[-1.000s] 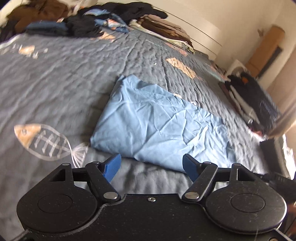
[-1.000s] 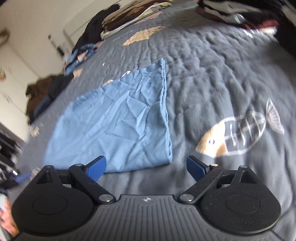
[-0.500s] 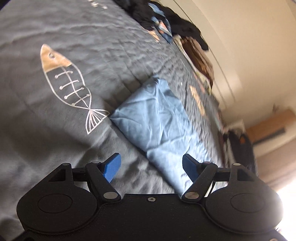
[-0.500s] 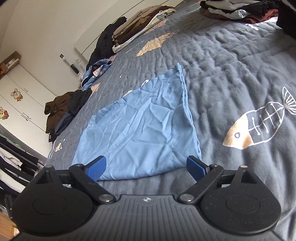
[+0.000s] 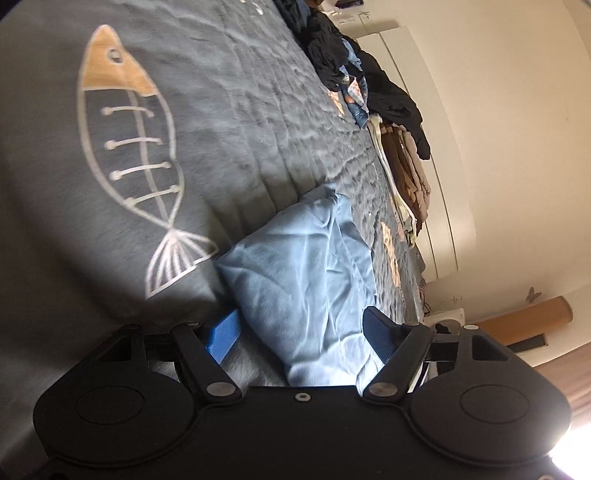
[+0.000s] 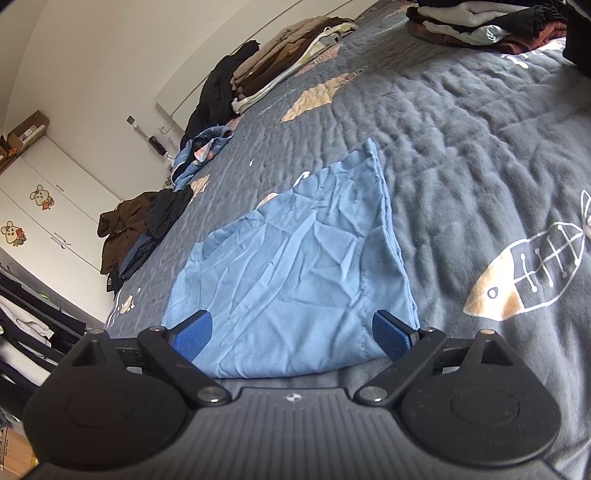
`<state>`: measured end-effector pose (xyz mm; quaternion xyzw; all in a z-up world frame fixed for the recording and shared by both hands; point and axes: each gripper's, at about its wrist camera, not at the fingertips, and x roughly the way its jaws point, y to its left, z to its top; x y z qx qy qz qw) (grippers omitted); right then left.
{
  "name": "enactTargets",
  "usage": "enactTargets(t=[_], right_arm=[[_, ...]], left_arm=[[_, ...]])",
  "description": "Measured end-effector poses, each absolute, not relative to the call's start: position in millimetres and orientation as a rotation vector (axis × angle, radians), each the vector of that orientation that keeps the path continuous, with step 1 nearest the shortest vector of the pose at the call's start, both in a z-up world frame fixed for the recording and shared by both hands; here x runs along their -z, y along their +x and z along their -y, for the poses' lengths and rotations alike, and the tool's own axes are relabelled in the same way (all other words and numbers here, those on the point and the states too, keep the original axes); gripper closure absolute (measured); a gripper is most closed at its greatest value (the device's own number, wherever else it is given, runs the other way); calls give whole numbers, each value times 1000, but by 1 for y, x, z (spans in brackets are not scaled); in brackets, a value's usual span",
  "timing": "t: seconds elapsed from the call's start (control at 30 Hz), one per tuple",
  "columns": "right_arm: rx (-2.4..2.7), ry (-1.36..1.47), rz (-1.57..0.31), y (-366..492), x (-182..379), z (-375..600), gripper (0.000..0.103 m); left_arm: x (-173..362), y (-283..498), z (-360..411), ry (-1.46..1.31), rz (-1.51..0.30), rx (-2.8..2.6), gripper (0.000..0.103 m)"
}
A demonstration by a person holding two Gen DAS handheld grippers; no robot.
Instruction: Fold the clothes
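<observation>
A folded light blue garment (image 6: pixel 295 280) lies flat on the grey quilted bedspread (image 6: pixel 480 147); it also shows in the left wrist view (image 5: pixel 306 280). My left gripper (image 5: pixel 301 332) is open, rolled on its side, its jaws straddling the garment's near edge, one blue finger (image 5: pixel 223 336) partly under the cloth edge. My right gripper (image 6: pixel 291 338) is open, low over the garment's near edge, with both blue fingertips over the cloth.
Piles of dark and brown clothes (image 6: pixel 266 74) line the far side of the bed, also in the left wrist view (image 5: pixel 369 88). A folded stack (image 6: pixel 487 26) sits at top right. White wardrobes (image 6: pixel 40 206) stand at left. Fish prints (image 6: pixel 528 273) mark the bedspread.
My left gripper has rolled sideways and dropped close to the garment's edge. My right gripper has moved in until its fingertips overlap the garment's near edge. The garment lies unchanged.
</observation>
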<state>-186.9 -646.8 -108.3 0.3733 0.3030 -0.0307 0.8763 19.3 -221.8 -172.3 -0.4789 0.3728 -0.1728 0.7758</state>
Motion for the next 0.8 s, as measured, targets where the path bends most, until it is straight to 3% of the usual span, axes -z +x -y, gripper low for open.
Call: enactTargets(t=[0.1,0.17,0.27,0.3,0.37,0.57,0.7,0.8], right_arm=[[58,776,-635,-185,108,646,9],[62,775,-637,-184,107,645,9],[69,777,-639,-183,108,647,9],[72,780,-639,-183,109,648,9],[81,782,-639,-182,110,650,9],[92,763,-640,-183,111,652,9],[91,733,-654,-181,111,648,9],[93,728,-658,-181,113,648,9]], left_arm=[[171,29,228,-1034,-797,366,33],[171,33,231,-1021,-796,356,38],[169,40,237,-948,-828,322,73],[167,42,237,-913,-840,325,89],[157,44,234,-851,-831,363,94],[129,47,236,-630,-811,398,95],[146,45,226,-694,-889,330,66],[151,28,215,-772,-878,305,66]])
